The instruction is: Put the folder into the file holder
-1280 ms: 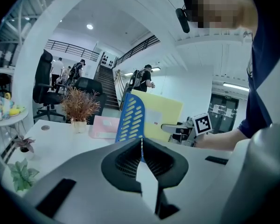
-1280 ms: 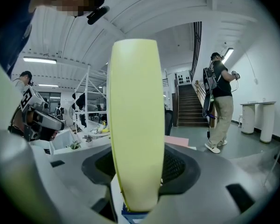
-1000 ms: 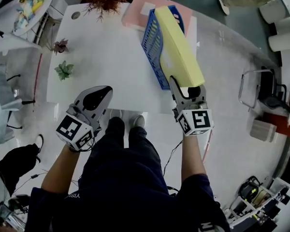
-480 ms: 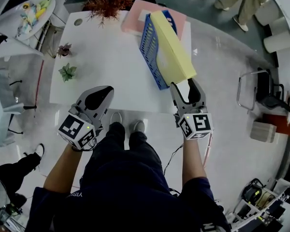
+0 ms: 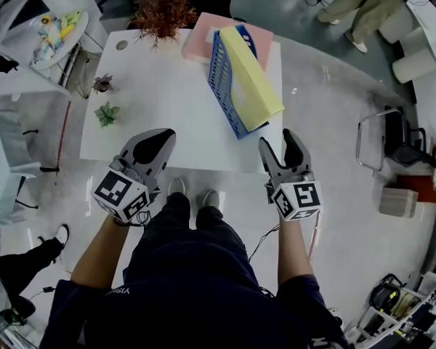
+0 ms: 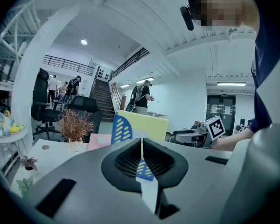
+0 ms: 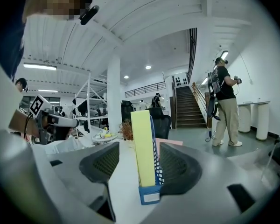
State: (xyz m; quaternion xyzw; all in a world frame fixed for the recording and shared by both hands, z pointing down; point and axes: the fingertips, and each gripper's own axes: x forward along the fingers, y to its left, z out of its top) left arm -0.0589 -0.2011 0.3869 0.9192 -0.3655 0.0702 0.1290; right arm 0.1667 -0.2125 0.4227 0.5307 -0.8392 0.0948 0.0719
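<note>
folder (image 5: 253,77) upright in file holder (image 5: 219,71) (long axis away) | left gripper (image 5: 156,141) clenched | right gripper (image 5: 278,141) just opened, empty

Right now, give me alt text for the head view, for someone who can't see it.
A yellow folder stands in a blue file holder on a white table. Near the table's front edge, the right gripper is open and empty; the left gripper is shut.

The yellow folder (image 5: 258,75) covers most of the blue file holder (image 5: 221,78). Behind the file holder, a pink sheet (image 5: 200,38) is partly hidden. The file holder's front label (image 7: 150,197) is unreadable.
</note>
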